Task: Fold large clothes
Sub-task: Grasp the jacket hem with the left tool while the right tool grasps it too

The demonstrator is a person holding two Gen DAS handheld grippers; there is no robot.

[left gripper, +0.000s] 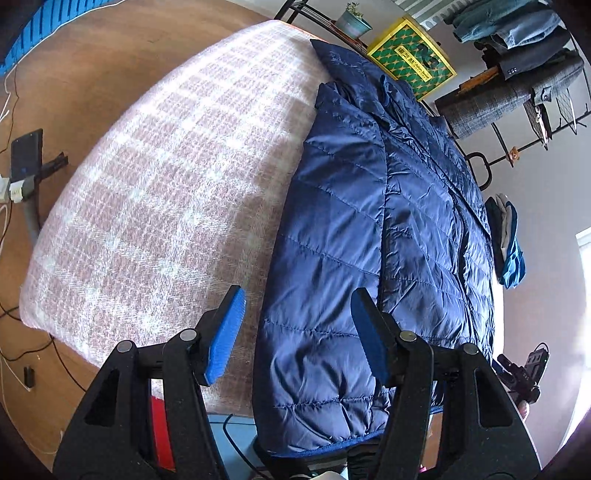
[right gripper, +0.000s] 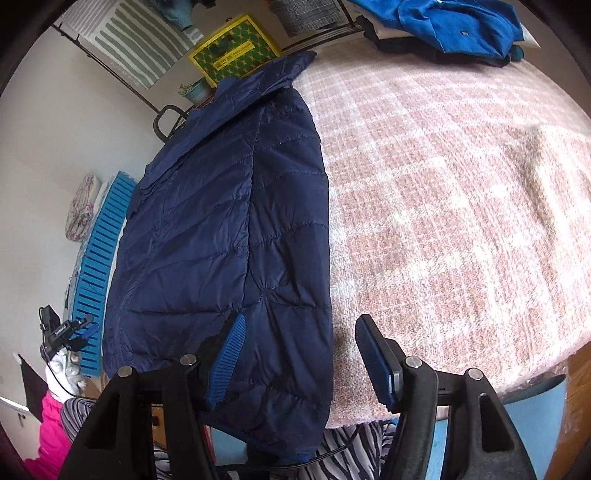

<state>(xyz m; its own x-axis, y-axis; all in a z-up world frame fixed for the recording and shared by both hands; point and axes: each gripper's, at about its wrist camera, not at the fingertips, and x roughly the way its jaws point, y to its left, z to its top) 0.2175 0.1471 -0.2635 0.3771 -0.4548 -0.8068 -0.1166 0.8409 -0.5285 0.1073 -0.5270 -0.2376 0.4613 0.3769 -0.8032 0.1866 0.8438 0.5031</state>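
Note:
A navy quilted puffer jacket (left gripper: 373, 236) lies lengthwise on a table covered by a pink and white plaid blanket (left gripper: 166, 177), folded into a long narrow strip. Its hem hangs over the near edge. My left gripper (left gripper: 297, 332) is open above the jacket's near left edge, holding nothing. In the right wrist view the jacket (right gripper: 229, 236) lies on the left of the blanket (right gripper: 443, 206). My right gripper (right gripper: 301, 358) is open over the jacket's near right edge, empty.
A yellow and green box (left gripper: 410, 59) and a potted plant (left gripper: 352, 20) stand beyond the table's far end. A clothes rack with hanging garments (left gripper: 517, 74) is at the right. Blue clothes (right gripper: 454, 26) are piled at the far corner. A blue slatted crate (right gripper: 99, 266) stands on the floor.

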